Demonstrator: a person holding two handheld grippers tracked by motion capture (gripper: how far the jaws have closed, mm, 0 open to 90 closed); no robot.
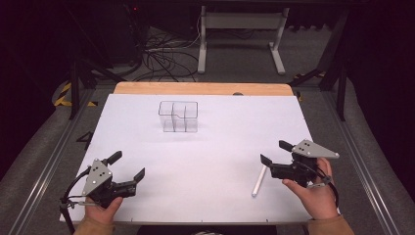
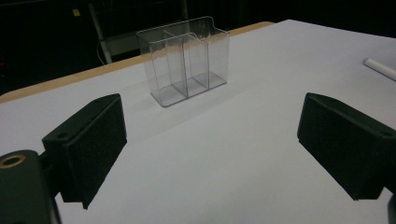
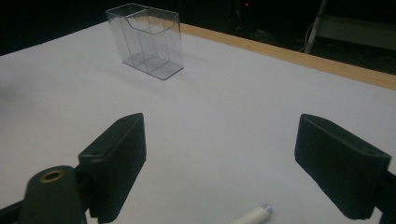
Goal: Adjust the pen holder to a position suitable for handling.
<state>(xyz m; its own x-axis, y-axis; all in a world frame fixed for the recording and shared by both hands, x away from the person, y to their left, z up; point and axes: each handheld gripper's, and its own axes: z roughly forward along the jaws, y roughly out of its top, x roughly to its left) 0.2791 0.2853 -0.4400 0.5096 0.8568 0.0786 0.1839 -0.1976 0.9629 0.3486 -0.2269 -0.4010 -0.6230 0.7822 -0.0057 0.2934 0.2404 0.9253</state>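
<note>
Worktop (image 1: 205, 161): bare white sheet between both grippers, passable. Obstacles: clear divided organizer (image 1: 178, 117) (far centre, upright); white tube (image 1: 259, 180) lying just beside right gripper (image 1: 275, 152).

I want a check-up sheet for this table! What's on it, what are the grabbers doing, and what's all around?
Surface: white sheet over a wooden table.
Job's things: white stick lying flat beside the right gripper; clear divided box upright, empty, toward the far edge.
Clutter: nothing seen.
Grippers: left gripper and right gripper both open, holding nothing.
Cables: loose tangle on the floor beyond the table; one trails from each gripper.
Surroundings: white desk frame, dark room.
</note>
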